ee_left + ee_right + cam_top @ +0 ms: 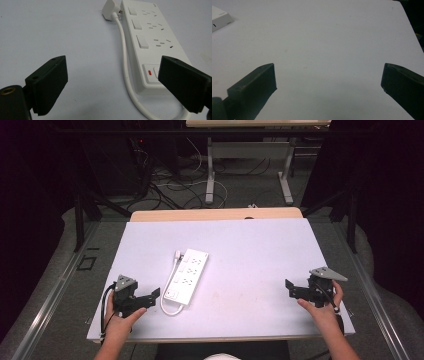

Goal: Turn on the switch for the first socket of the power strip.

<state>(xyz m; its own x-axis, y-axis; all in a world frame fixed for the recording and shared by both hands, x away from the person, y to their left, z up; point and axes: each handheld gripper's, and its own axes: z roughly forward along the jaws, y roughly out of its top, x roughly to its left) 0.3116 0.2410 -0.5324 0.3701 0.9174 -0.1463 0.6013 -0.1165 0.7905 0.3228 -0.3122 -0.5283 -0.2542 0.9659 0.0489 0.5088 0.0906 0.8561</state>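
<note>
A white power strip (187,275) lies slanted near the middle of the pale table top (250,250). Its white cable (169,309) loops from the near end back to a white plug (177,255) beside the far end. In the left gripper view the power strip (155,42) shows several sockets, white switches and a red light, with the cable (125,65) and the plug (110,10) alongside. My left gripper (154,296) is open, just left of the strip's near end. My right gripper (289,287) is open at the table's right side, holding nothing. A corner of the strip (219,18) appears at far left in the right gripper view.
The table's front edge (220,338) runs just past both hands. Beyond the far edge stand a wooden board (215,214), loose cables on the floor (175,185) and the legs of another table (210,175). Dark frames flank both sides.
</note>
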